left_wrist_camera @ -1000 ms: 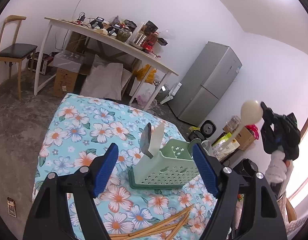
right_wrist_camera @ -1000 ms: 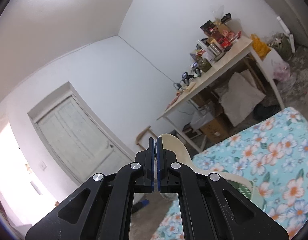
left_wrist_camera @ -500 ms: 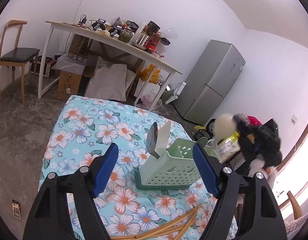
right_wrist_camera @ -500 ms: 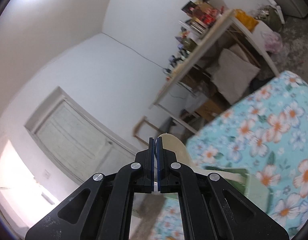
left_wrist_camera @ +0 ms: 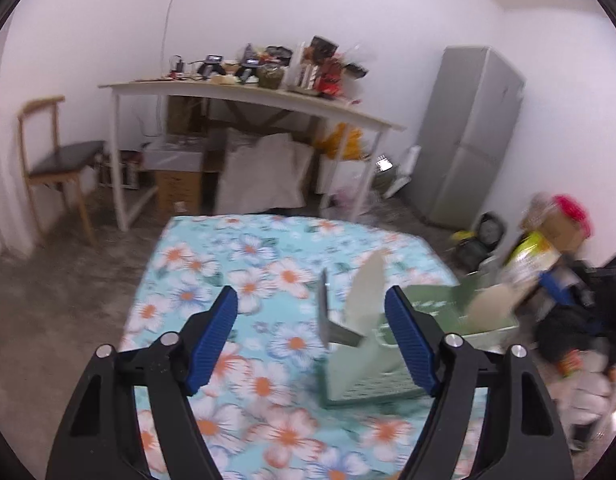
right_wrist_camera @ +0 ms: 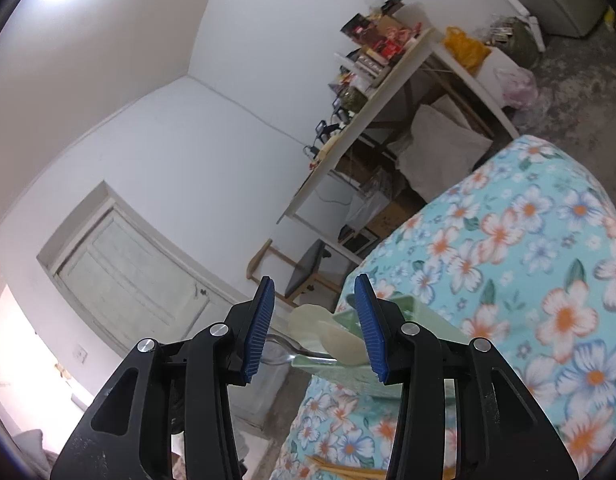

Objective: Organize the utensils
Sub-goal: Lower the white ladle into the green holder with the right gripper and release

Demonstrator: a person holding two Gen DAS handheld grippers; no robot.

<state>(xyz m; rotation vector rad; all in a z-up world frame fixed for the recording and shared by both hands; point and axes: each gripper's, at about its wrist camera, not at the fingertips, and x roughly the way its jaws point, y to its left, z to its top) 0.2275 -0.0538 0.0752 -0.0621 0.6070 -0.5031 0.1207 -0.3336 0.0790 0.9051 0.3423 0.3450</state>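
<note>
My right claw (right_wrist_camera: 315, 322) has just been opening, jaws apart now with nothing pinched; the cream spoon (right_wrist_camera: 340, 342) lies just past the tips in the green utensil basket (right_wrist_camera: 392, 308). My left claw (left_wrist_camera: 311, 340) has been closing a little but is spread wide, empty, over the floral tablecloth (left_wrist_camera: 236, 264). Basket (left_wrist_camera: 372, 380) holds a metal spatula (left_wrist_camera: 324, 312) and a cream scoop (left_wrist_camera: 366, 292). Chopsticks (right_wrist_camera: 348, 470) lie on the cloth near me
</note>
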